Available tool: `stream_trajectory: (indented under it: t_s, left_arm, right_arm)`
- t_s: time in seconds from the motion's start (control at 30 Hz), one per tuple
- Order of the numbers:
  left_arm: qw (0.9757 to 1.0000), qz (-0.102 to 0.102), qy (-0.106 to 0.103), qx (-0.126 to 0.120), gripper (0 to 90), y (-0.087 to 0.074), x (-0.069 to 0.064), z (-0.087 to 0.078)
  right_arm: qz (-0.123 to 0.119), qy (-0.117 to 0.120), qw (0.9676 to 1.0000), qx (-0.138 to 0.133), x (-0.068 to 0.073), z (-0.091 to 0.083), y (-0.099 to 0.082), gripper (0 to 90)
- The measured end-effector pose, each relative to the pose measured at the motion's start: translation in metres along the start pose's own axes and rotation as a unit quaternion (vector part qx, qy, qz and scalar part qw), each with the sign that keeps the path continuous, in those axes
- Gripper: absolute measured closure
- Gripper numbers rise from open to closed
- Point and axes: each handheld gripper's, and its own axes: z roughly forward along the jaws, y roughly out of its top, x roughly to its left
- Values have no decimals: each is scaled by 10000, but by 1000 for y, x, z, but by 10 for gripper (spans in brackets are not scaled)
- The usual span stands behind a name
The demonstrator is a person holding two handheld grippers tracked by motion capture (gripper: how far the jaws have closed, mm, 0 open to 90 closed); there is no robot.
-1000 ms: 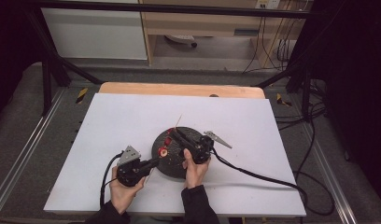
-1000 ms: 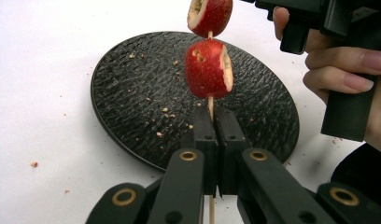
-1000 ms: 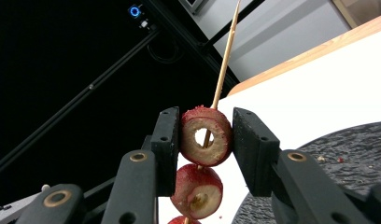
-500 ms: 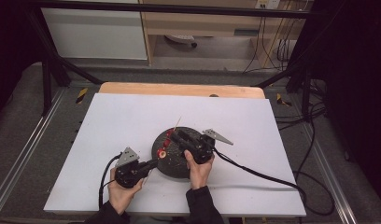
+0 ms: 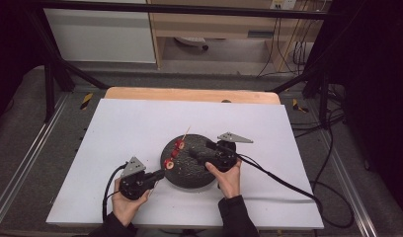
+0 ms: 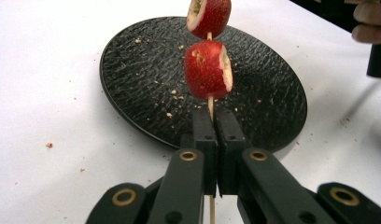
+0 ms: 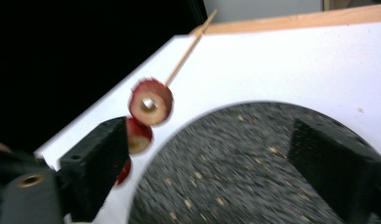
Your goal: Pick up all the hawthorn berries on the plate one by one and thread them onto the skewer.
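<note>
- left gripper [image 6: 211, 126] jaws clamped on thin wooden skewer [image 6: 210, 105], held over round rough black plate [image 6: 132, 88]
- skewer threads glossy red fruit slices [image 6: 207, 69]
- right gripper [image 7: 216, 163] jaws just opened wide, empty

The plate [image 5: 189, 173] is black with a rough pebbled texture, speckled with pale crumbs. The fruit pieces [image 5: 174, 153] are bright red outside with cream-coloured cut faces, strung on a light tan wooden skewer [image 6: 210, 105]. The table [image 5: 140, 118] is plain white, with a bare wood strip along its far edge. Both the left gripper [image 5: 160, 174] and the right gripper [image 5: 197, 150] are black, with brass-coloured rivets and grey plates on top.
</note>
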Motion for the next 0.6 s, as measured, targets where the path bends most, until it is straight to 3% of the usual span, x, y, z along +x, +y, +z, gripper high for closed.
stream_trajectory:
  t_s: [0.13, 0.3, 0.6]
  left_arm:
    - [10000, 72, -6, 49, 885, 1, 0, -1]
    - [9998, 128, -1, 119, 885, 1, 1, -3]
    - [9993, 212, -37, 308, 885, 5, 0, -4]
  right_arm:
    - [-385, -95, 9986, 354, -8, -7, 0, 74]
    - [-807, -210, 9939, 715, -20, -16, -3, 32]
    - [-1149, -396, 9875, 1009, -44, -44, -20, 5]
